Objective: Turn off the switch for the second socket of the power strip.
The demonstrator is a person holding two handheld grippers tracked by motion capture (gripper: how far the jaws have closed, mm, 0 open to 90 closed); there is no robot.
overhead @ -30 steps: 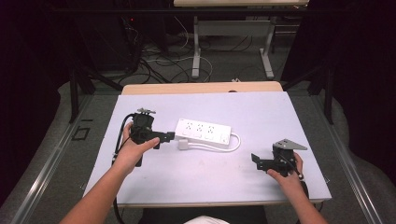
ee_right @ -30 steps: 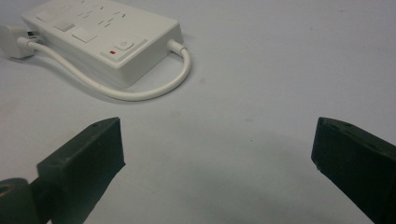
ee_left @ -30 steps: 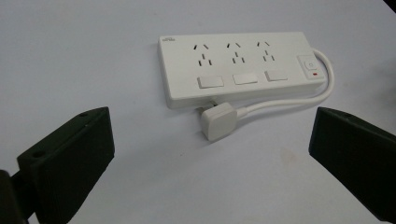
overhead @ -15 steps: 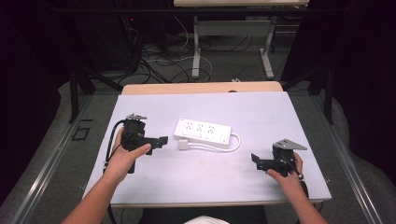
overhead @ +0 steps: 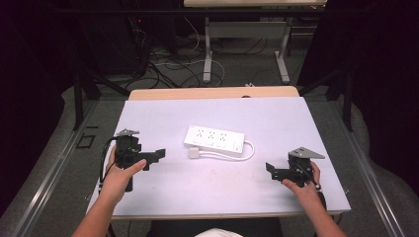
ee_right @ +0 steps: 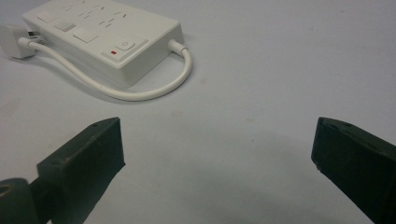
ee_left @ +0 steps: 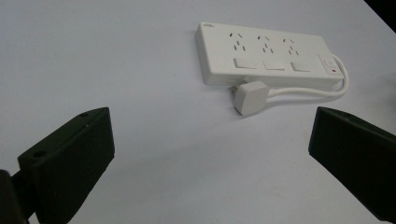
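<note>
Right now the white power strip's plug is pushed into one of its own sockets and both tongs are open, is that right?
Not quite. The white power strip has its white plug lying loose on the table beside it, all sockets empty, as the left gripper view shows. Both the left tongs and right tongs are open.

The high view looks forward and down from above the person's side of the table (overhead: 163, 113), far enough back to take in the whole tabletop, with the white power strip (overhead: 216, 140) near the middle of its frame. The left gripper view sits low and close to the tabletop, left of the power strip (ee_left: 264, 53), looking across at its socket face and its plug (ee_left: 251, 97). The right gripper view is also low and close, right of the power strip (ee_right: 100, 39), facing its switch end and looped cord (ee_right: 140, 91). All three views share the power strip and the tabletop around it.
</note>
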